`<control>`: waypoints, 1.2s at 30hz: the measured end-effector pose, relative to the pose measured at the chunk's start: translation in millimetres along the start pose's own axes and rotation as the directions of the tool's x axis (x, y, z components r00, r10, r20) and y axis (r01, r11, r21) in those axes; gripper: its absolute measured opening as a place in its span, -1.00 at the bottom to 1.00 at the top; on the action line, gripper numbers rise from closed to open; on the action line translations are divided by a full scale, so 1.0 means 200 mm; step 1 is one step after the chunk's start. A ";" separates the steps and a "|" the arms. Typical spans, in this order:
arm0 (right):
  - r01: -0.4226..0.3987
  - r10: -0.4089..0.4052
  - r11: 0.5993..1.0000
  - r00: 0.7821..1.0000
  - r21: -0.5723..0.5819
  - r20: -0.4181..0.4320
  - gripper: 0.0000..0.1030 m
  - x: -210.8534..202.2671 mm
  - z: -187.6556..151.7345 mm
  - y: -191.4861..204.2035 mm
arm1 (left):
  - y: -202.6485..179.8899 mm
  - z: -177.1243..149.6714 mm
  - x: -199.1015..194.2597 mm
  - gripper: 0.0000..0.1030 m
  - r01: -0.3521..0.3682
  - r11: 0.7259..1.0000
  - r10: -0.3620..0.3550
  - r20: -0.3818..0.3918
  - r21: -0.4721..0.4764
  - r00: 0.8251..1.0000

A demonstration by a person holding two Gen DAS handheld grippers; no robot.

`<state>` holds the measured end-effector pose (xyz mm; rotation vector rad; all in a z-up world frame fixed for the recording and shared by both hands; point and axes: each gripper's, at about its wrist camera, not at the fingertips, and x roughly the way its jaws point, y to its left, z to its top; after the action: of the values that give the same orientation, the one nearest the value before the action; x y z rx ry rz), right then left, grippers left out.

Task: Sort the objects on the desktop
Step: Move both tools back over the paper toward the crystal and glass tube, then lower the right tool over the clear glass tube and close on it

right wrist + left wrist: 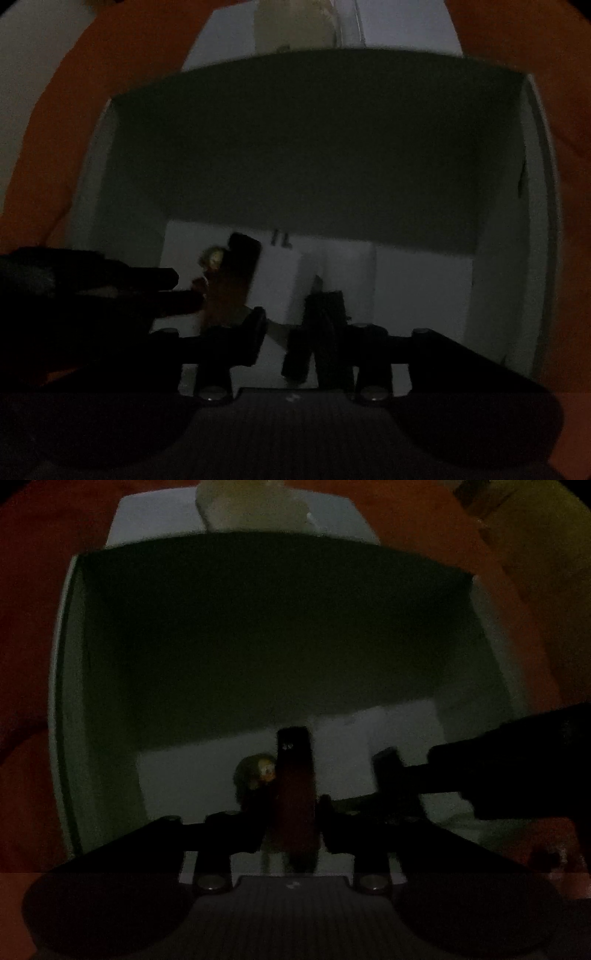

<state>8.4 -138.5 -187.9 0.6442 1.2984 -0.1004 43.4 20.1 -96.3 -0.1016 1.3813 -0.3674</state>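
Both views are very dark. My left gripper (295, 823) is shut on a flat dark reddish bar (295, 775) and holds it upright inside a white box (66, 664). A small round gold-coloured object (264, 770) sits just left of the bar. My right gripper (295, 343) is inside the same box (535, 184), its fingers close together around a small dark object (325, 332). The right gripper also shows in the left wrist view (384, 771), to the right. The reddish bar (236, 273) and gold object (212, 256) show at left in the right wrist view.
The box stands on an orange surface (461, 554). A pale cream object (255, 506) lies on white sheets beyond the box's far wall. White blocks or dividers (280, 273) stand on the box floor.
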 end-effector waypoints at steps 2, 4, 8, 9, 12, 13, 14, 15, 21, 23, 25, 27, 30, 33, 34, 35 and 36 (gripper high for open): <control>-0.011 0.011 1.000 1.000 0.010 0.009 -0.13 -0.04 0.03 -0.01 | 0.00 0.02 -0.05 -0.05 0.007 1.000 -0.007 0.031 -0.004 0.999; -0.018 0.017 1.000 1.000 0.017 0.018 -0.11 -0.07 0.05 0.00 | -0.02 0.06 -0.09 -0.05 0.018 1.000 -0.019 0.051 0.007 0.999; -0.020 0.019 0.999 0.999 0.030 0.043 0.01 -0.14 0.09 -0.01 | -0.04 0.12 -0.11 0.06 0.024 1.000 -0.023 0.086 -0.002 0.996; -0.022 0.020 0.999 0.998 0.033 0.052 0.07 -0.16 0.10 -0.01 | -0.04 0.13 -0.12 0.06 0.023 1.000 -0.022 0.094 -0.005 0.995; -0.022 0.019 0.999 0.996 0.033 0.093 0.12 -0.22 0.15 -0.01 | -0.02 0.17 -0.15 0.06 0.014 1.000 -0.013 0.113 -0.006 0.993; -0.020 0.017 0.999 0.994 0.034 0.108 0.14 -0.25 0.17 -0.01 | -0.02 0.19 -0.16 0.06 0.011 1.000 -0.009 0.122 -0.009 0.993; -0.019 0.015 0.999 0.992 0.034 0.123 0.17 -0.28 0.19 -0.01 | -0.01 0.21 -0.17 0.06 0.007 1.000 -0.005 0.129 -0.010 0.992; -0.017 0.013 0.999 0.990 0.034 0.137 0.21 -0.31 0.21 -0.01 | 0.00 0.24 -0.19 0.06 0.001 1.000 0.001 0.138 -0.009 0.990; 0.007 -0.013 0.999 0.979 0.032 0.202 0.23 -0.42 0.34 -0.03 | 0.05 0.38 -0.25 0.06 -0.040 0.999 0.042 0.194 -0.013 0.980; 0.018 -0.022 1.000 0.974 0.023 0.227 0.23 -0.46 0.39 -0.06 | 0.07 0.42 -0.26 0.06 -0.055 0.998 0.056 0.202 -0.014 0.978; 0.032 -0.034 0.999 0.968 0.016 0.248 0.23 -0.49 0.45 -0.08 | 0.08 0.47 -0.26 0.06 -0.066 0.998 0.069 0.206 -0.019 0.976; 0.041 -0.042 0.999 0.963 0.007 0.266 0.23 -0.50 0.51 -0.11 | 0.10 0.52 -0.26 0.06 -0.077 0.997 0.080 0.211 -0.025 0.974; 0.078 -0.070 0.997 0.957 -0.017 0.281 0.23 -0.46 0.63 -0.16 | 0.11 0.57 -0.26 0.06 -0.105 0.994 0.104 0.224 -0.009 0.969; 0.095 -0.092 0.996 0.964 0.002 0.250 0.22 -0.40 0.72 -0.25 | 0.12 0.62 -0.25 0.06 -0.127 0.992 0.124 0.229 -0.004 0.965; 0.097 -0.097 0.995 0.966 0.011 0.242 0.22 -0.37 0.75 -0.28 | 0.13 0.64 -0.24 0.06 -0.130 0.992 0.128 0.225 -0.006 0.966; 0.099 -0.101 0.995 0.967 0.018 0.233 0.22 -0.35 0.77 -0.30 | 0.13 0.65 -0.23 0.06 -0.130 0.992 0.129 0.219 -0.010 0.967; 0.103 -0.104 0.995 0.970 0.013 0.219 0.22 -0.32 0.81 -0.32 | 0.14 0.67 -0.21 0.06 -0.131 0.991 0.131 0.213 -0.014 0.968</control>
<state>102.2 -287.9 -134.6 0.5496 1.1176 -0.2513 172.7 39.8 -38.4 -0.0480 1.1679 -0.2388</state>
